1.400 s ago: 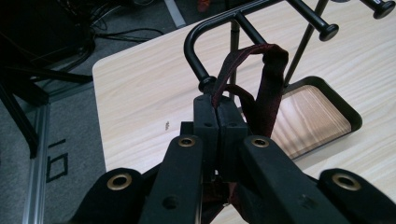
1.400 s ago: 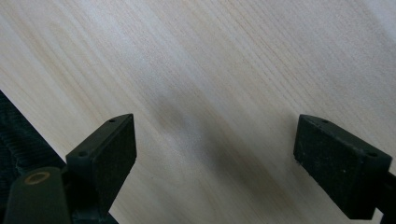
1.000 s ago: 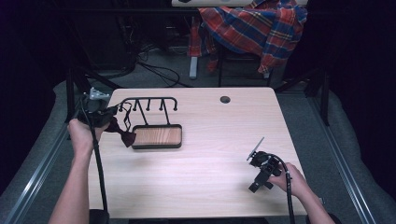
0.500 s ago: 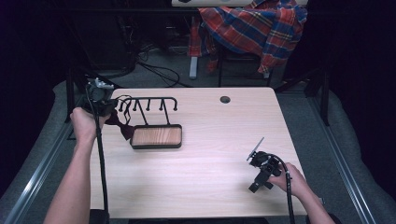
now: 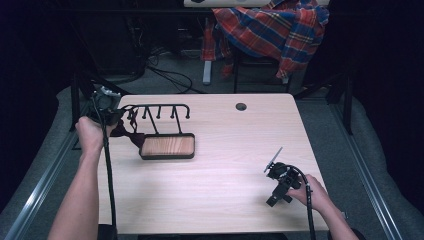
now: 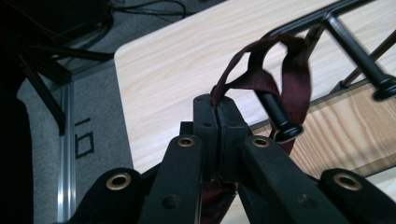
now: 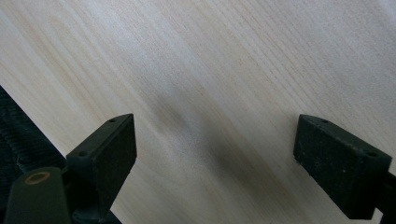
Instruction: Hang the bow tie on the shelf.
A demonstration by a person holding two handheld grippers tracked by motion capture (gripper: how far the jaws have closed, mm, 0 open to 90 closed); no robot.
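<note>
A black peg rack (image 5: 159,107) on a wooden base (image 5: 167,146) stands at the table's far left. My left gripper (image 5: 118,120) is at the rack's left end, shut on a dark red strap (image 5: 131,133). In the left gripper view the jaws (image 6: 217,105) pinch the strap (image 6: 299,77), and its loop hangs around a black peg (image 6: 276,112). My right gripper (image 5: 274,186) rests near the front right of the table. Its jaws (image 7: 215,144) stand wide open over bare wood with nothing between them.
The light wooden table (image 5: 225,200) has a round cable hole (image 5: 241,106) near its far edge. A plaid shirt (image 5: 270,25) hangs over a chair beyond the table. Metal rails run along the floor on both sides.
My left hand has moved a little away from me along the rack's left end, carrying the strap with it. The right hand has stayed where it was.
</note>
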